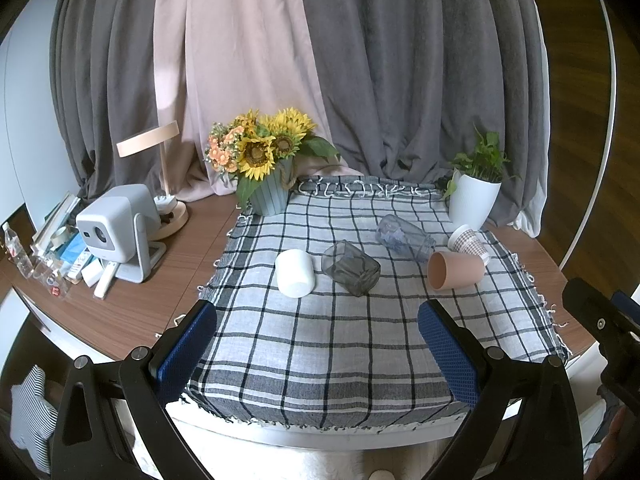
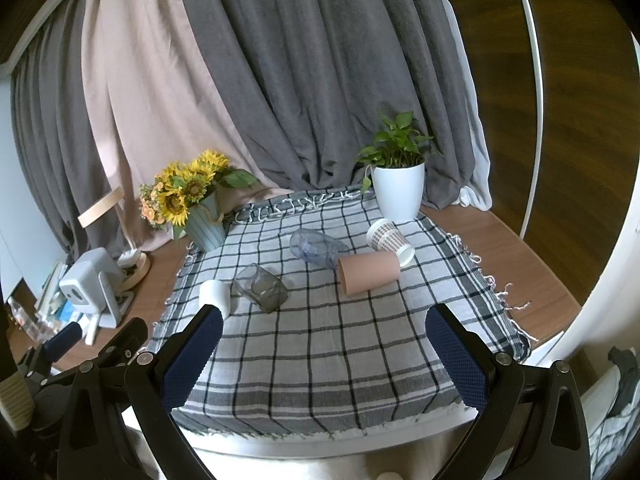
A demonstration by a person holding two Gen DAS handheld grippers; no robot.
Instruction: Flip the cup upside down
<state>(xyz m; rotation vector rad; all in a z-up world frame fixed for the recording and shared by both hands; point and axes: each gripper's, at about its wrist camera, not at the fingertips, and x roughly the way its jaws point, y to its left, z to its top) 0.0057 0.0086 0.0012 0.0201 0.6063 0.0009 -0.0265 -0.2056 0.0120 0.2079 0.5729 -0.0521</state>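
Both my grippers, left (image 1: 318, 344) and right (image 2: 324, 344), hang spread and empty over the cloth's (image 1: 320, 344) near edge. Five cups lie toppled mid-cloth; the pink cup (image 2: 368, 272) could roll away if I nudge it.

Partly hidden, cropped or too small to read

Near corner of white cylindrical cup (image 2: 215, 297) covered by blue-padded left finger (image 2: 192, 360) in right wrist view. Base of patterned brown-and-white paper cup (image 1: 468, 240) screened by pink plastic cup (image 1: 454, 270). Small clutter of books and bottles (image 1: 48, 248) at bench edge too tiny and distorted to identify. Striped fabric (image 1: 30, 412) cropped at lower left.
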